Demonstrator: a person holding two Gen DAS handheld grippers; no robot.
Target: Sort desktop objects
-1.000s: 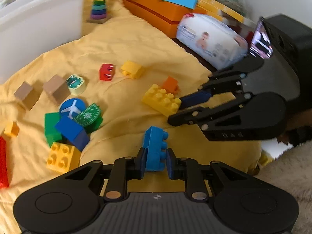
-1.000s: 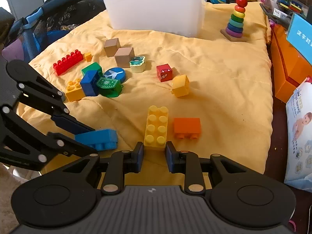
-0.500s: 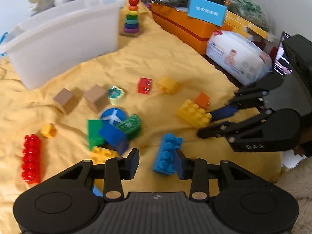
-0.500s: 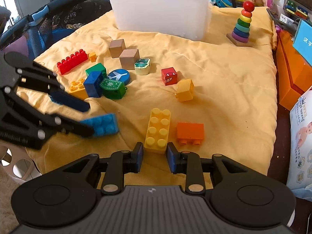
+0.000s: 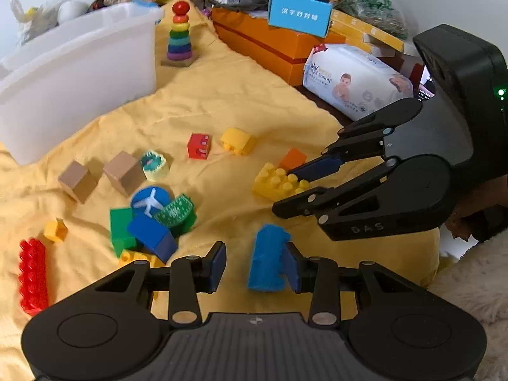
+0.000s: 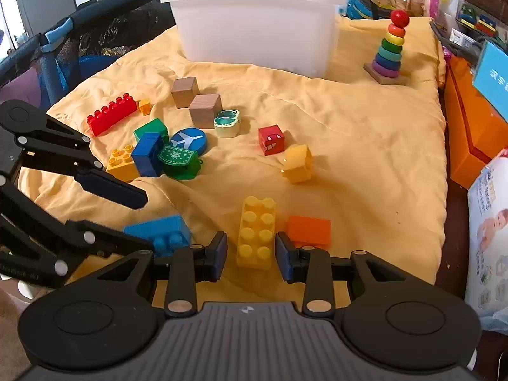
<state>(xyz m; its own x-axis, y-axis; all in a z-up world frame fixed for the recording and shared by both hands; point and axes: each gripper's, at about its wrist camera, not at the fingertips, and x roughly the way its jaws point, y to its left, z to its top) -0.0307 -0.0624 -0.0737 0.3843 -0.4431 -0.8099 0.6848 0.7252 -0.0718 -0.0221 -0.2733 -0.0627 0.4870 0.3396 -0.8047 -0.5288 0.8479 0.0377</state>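
Note:
My left gripper (image 5: 254, 265) is open; a blue brick (image 5: 266, 258) lies on the yellow cloth between its fingers, against the right one. The same brick (image 6: 160, 233) shows in the right wrist view by the left gripper (image 6: 139, 222). My right gripper (image 6: 250, 257) is open with its fingers on either side of the near end of a long yellow brick (image 6: 256, 231). An orange brick (image 6: 308, 231) lies just right of it. The right gripper (image 5: 285, 190) also shows in the left wrist view over the yellow brick (image 5: 274, 182).
A white bin (image 6: 257, 22) stands at the back of the yellow cloth (image 6: 365, 146). A ring-stacking toy (image 6: 389, 50) stands beside it. Several blocks lie in a cluster (image 6: 158, 152), with a red long brick (image 6: 111, 117). Orange boxes (image 6: 470, 133) and a wipes pack (image 6: 489, 244) lie to the right.
My left gripper has opened and let go of the blue brick, which now lies on the cloth. My right gripper has opened wider around the yellow brick.

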